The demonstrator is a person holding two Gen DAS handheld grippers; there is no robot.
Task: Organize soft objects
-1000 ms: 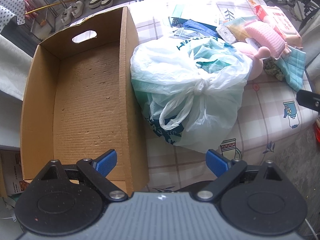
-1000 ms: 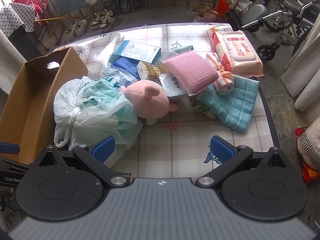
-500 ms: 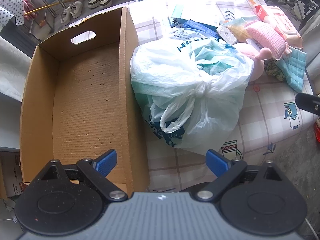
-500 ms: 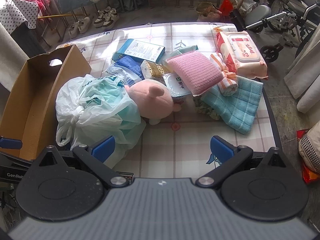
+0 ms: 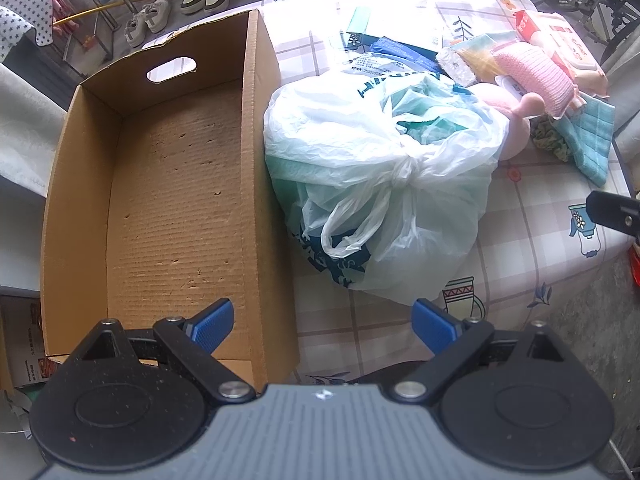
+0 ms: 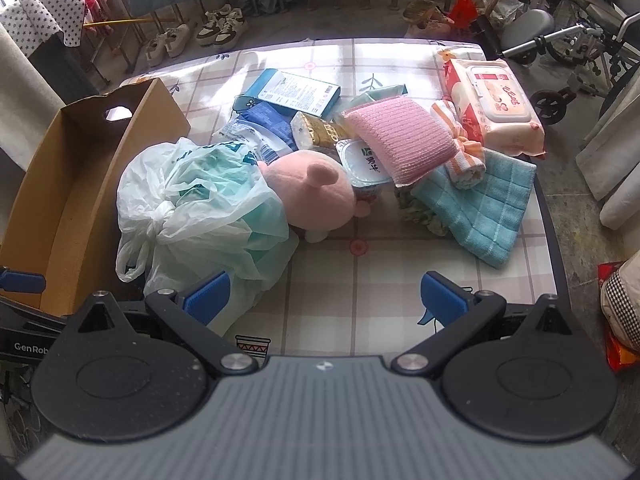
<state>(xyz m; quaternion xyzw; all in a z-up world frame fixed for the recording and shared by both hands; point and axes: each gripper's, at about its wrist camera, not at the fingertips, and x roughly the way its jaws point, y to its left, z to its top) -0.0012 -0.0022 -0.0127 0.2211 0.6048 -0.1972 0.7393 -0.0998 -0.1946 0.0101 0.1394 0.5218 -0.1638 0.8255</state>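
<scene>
both views overlook knotted bag (image 5: pixel 384 184).

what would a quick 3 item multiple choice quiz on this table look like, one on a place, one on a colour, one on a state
1. Where does the tied plastic bag lie?
A. inside the cardboard box
B. on the table, against the box's outer side
C. on the floor

2. What colour is the plush toy?
A. pink
B. green
C. black

3. What is in the cardboard box?
A. the folded teal towel
B. the pack of wipes
C. nothing that shows

Answers:
1 B, the bag rests on the checked tablecloth beside the box wall.
2 A, its round head is pale pink.
3 C, only the bare corrugated floor shows; the teal towel and wipes pack sit on the table.
</scene>
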